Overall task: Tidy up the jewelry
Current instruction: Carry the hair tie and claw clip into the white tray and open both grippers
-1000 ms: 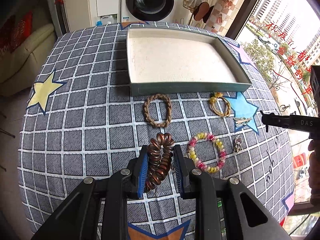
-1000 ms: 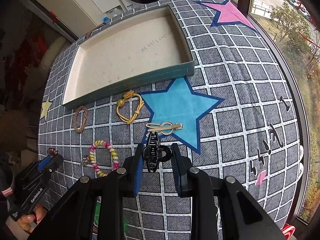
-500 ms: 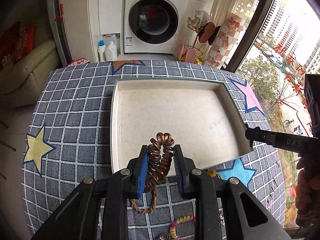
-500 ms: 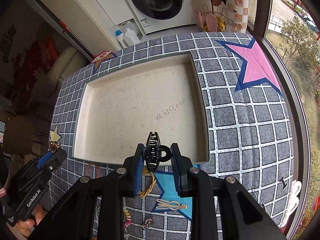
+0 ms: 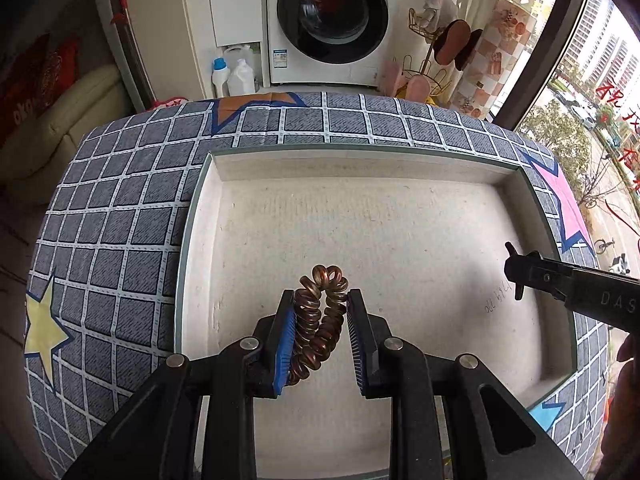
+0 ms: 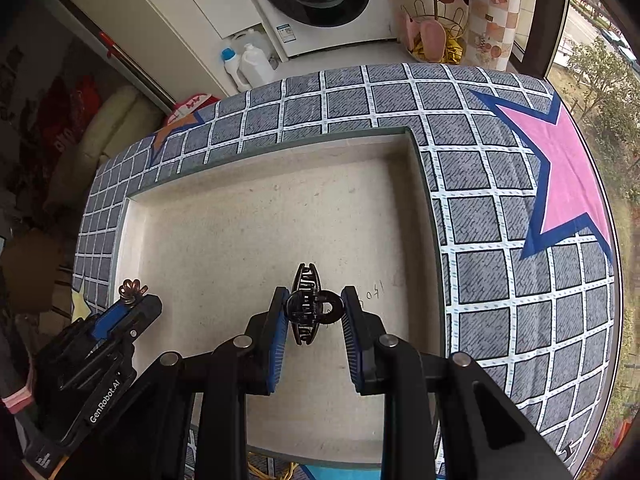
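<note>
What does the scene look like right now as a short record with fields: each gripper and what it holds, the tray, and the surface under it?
left gripper: shut on a brown spiral hair tie, above the tray
right gripper: shut on a black claw clip, above the tray
tray: shallow, pale inside, green rim; nothing seen lying in it; faint handwriting on its floor
tablecloth: grey checked with coloured stars, under the tray
background: washing machine and detergent bottles on the floor beyond the table
</note>
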Tool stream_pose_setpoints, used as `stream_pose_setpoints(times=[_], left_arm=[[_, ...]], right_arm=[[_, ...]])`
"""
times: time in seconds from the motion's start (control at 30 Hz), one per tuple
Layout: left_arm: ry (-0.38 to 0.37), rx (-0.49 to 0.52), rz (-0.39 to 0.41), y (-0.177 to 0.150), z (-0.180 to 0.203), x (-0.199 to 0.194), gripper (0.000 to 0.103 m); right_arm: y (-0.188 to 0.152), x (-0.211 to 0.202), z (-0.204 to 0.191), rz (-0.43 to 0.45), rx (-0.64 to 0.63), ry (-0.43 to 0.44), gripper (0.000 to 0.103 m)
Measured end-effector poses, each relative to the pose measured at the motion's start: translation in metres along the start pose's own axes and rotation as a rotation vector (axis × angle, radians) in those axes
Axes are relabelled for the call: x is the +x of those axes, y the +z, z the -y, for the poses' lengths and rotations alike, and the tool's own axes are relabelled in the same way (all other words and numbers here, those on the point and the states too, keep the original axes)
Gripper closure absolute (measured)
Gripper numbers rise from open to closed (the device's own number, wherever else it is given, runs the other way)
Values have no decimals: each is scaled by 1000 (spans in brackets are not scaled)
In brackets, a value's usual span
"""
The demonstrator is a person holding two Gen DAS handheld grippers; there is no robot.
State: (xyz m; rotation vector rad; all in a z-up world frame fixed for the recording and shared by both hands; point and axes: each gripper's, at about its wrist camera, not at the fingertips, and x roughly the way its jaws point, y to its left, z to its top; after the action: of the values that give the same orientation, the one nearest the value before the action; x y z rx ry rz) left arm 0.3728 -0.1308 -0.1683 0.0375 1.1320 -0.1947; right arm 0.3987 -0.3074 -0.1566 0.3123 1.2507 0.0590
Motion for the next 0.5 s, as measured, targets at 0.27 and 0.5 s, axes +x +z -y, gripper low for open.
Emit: stream_pose_setpoints(times=[0.27,0.5], left_arm=[[89,38,-17,-3,4,18,41],[126,89,-5,-6,10,14,41]], right_arm=[[-2,23,-4,-29,-44,-28,74],[-4,22,-5,-25,-36,8,50]])
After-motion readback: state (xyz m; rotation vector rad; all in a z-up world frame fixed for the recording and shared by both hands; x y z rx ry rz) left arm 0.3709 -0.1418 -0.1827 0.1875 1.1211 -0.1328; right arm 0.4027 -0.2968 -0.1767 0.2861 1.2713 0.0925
